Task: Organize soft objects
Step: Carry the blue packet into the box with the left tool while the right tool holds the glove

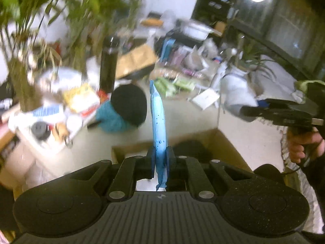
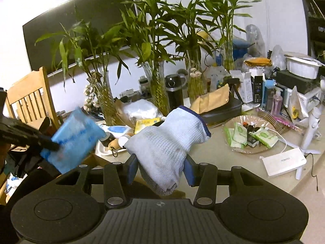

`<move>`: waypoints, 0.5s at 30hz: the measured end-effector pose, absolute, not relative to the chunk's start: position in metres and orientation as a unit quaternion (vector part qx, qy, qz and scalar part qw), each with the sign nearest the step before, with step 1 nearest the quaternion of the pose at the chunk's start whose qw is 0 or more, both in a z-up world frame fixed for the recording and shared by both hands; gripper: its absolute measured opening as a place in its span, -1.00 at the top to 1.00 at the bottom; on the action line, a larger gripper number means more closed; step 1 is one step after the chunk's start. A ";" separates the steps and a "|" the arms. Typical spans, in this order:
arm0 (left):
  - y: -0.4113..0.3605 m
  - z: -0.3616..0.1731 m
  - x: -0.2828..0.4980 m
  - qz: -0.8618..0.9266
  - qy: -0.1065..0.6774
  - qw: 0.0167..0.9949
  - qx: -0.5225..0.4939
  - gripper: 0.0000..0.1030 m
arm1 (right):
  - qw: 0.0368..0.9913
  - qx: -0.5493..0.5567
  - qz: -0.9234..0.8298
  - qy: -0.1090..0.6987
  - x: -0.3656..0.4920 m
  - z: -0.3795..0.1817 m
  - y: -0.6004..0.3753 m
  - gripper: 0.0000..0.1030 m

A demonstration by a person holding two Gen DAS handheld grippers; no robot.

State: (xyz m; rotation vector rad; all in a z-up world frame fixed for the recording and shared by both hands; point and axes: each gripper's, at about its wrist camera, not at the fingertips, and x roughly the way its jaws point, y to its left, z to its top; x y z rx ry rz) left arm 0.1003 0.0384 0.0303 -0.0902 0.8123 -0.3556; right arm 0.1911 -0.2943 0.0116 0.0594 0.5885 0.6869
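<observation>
The left tongs are clenched on a flat blue pack, seen edge-on and standing up between the fingers; from the right wrist view the same pack hangs off to the left of the right tongs. It looks light and pliant with a slick, wet-looking film, so a pinch near its lower edge could slip. Below the left tongs sits an open cardboard box, likely the drop point. The right tongs are grasping a pale knitted glove around its middle, cuff upward; it is soft, limp and light, and should hold well where bunched. Ahead of the right tongs the table is crowded: vases of bamboo, a black flask, and to the right a plate of green packets and a white box.
</observation>
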 end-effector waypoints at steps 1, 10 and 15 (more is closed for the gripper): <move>0.037 0.027 0.099 -0.168 0.402 0.899 -0.047 0.79 | 0.899 0.031 0.333 0.282 0.188 0.013 -0.295 0.03; 0.021 0.010 0.100 -0.148 0.455 0.875 -0.073 0.75 | 0.900 0.050 0.338 0.272 0.171 0.017 -0.301 0.03; 0.021 0.002 0.097 -0.162 0.464 0.866 -0.091 -0.11 | 0.897 0.049 0.342 0.276 0.159 0.012 -0.299 0.03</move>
